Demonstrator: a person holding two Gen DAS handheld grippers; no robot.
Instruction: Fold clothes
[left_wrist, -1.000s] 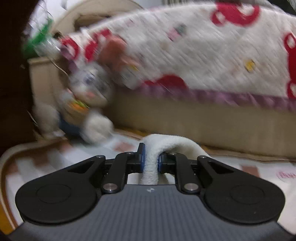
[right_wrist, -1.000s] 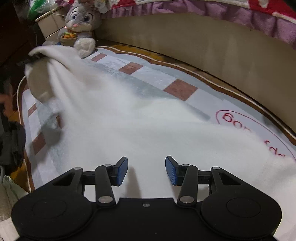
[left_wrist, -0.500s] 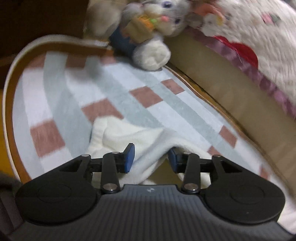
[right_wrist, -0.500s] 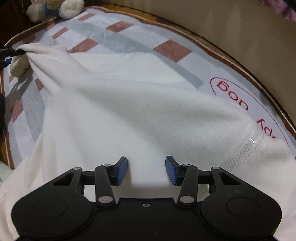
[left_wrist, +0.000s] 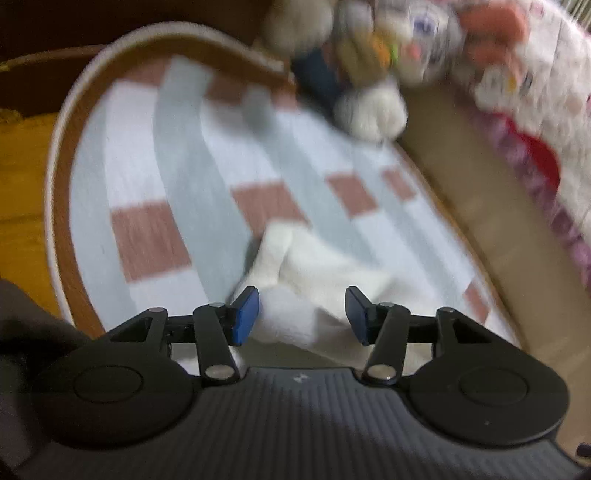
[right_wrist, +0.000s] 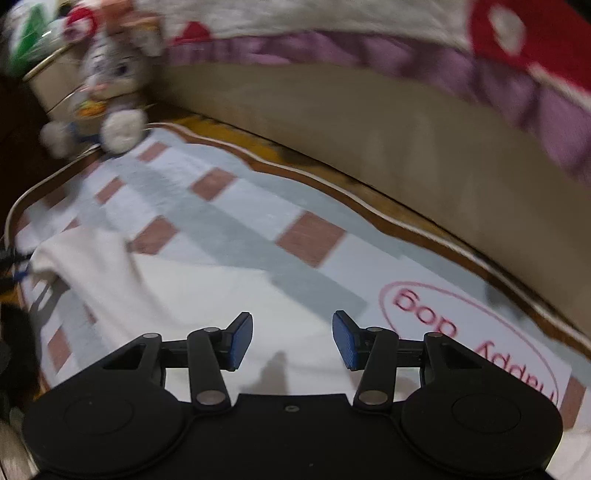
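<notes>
A white garment (left_wrist: 317, 266) lies on the checked rug (left_wrist: 177, 177), one bunched corner pointing away from me. My left gripper (left_wrist: 301, 314) hovers low over that corner with its jaws opening. The cloth sits between and under the blue pads (left_wrist: 245, 314), which do not press on it. In the right wrist view the garment (right_wrist: 147, 291) spreads flat across the rug (right_wrist: 240, 221). My right gripper (right_wrist: 291, 339) stands open above the cloth with nothing between its fingers.
A grey plush rabbit (right_wrist: 110, 85) sits at the rug's far corner against the beige bed base (right_wrist: 369, 129). A white and red quilt (right_wrist: 517, 44) hangs over the bed. Wooden floor (left_wrist: 22, 184) borders the rug on the left.
The left gripper came down to the rug, rolled, and let go of the white fold it pinched. The garment now lies flat. The right wrist view has swung up toward the bed.
</notes>
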